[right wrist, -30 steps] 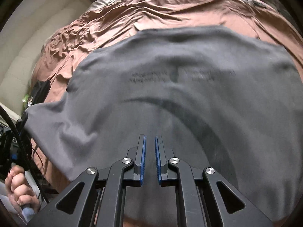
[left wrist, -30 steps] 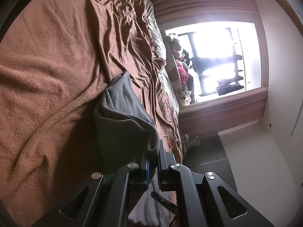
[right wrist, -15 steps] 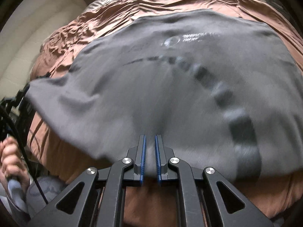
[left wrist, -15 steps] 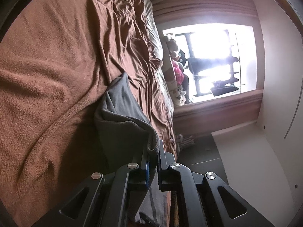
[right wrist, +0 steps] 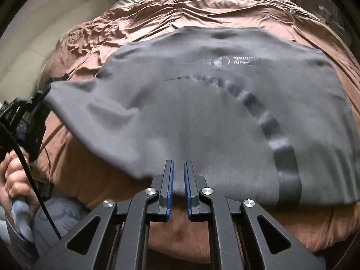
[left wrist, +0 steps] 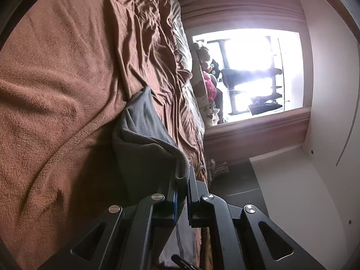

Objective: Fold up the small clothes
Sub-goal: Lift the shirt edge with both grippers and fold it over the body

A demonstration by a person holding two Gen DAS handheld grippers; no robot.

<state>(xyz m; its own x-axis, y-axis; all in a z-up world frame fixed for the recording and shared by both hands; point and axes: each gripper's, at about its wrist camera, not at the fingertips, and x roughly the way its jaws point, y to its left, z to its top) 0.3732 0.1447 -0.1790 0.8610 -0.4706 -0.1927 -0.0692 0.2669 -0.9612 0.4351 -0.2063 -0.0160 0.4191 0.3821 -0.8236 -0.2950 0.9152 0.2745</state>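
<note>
Nearest in the right wrist view, the right gripper (right wrist: 178,181) is clenched on the near hem of one grey T-shirt (right wrist: 202,117), its blue-lined fingers (right wrist: 169,180) pinching the cloth edge; nearest in the left wrist view, the left gripper (left wrist: 181,186) is clamped tight on a rolled corner of the same T-shirt (left wrist: 144,139), which bunches up from between the jaws. From the right gripper the T-shirt spreads away over one brown blanket (right wrist: 94,175) on the bed, its near-left corner lifted and stretched toward the left gripper (right wrist: 33,112); a person's hand (right wrist: 15,180) grips that tool's handle, with a black cable running past it. On the T-shirt, beyond a curved band of dark blocks, sits one small round pale logo with a line of print reading backwards; the letters are too blurred to read surely. Beyond the T-shirt lies rumpled brown sheet (right wrist: 202,11). Far past the left gripper, soft toys (left wrist: 208,90) sit heaped beside one bright window (left wrist: 247,72); their count is unclear.
</note>
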